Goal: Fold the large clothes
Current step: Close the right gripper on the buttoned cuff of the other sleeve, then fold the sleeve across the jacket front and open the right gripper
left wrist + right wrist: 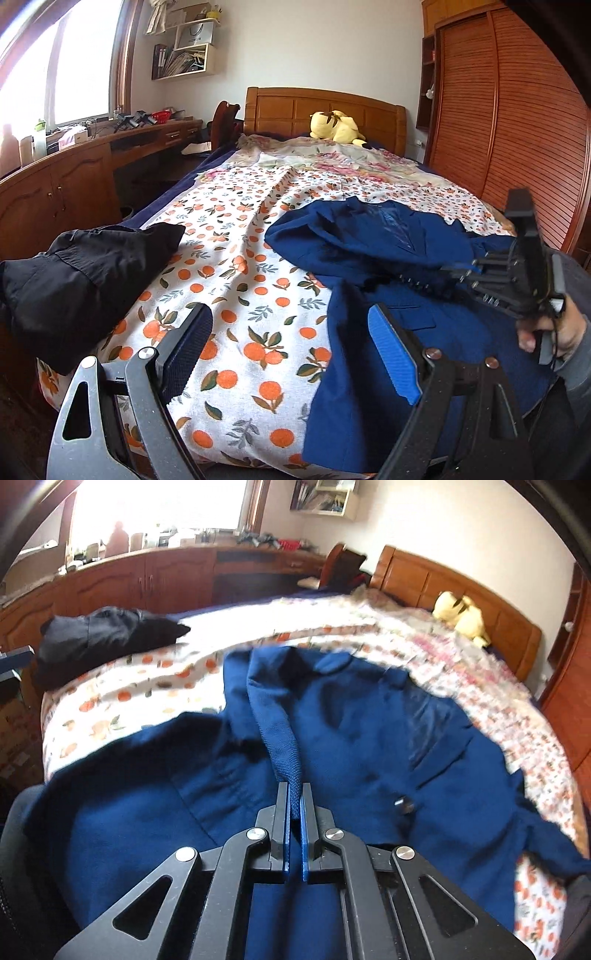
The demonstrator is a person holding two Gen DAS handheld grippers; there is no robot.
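Blue jacket [332, 720] lies crumpled at the bed's [240, 258] near edge. We clamp a fabric ridge in the right hand-held gripper [294, 801] for spreading; the left hand-held gripper [291, 354] hovers released.

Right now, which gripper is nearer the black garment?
Left. The left gripper hangs open beside the black garment; the right gripper is clamped on the blue jacket, farther off.

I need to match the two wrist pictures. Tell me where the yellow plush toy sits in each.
Left wrist view: yellow plush toy lies top centre, against the wooden headboard.
Right wrist view: same toy sits upper right, again at the headboard.
Shared landmark: black garment on the bed's left edge.
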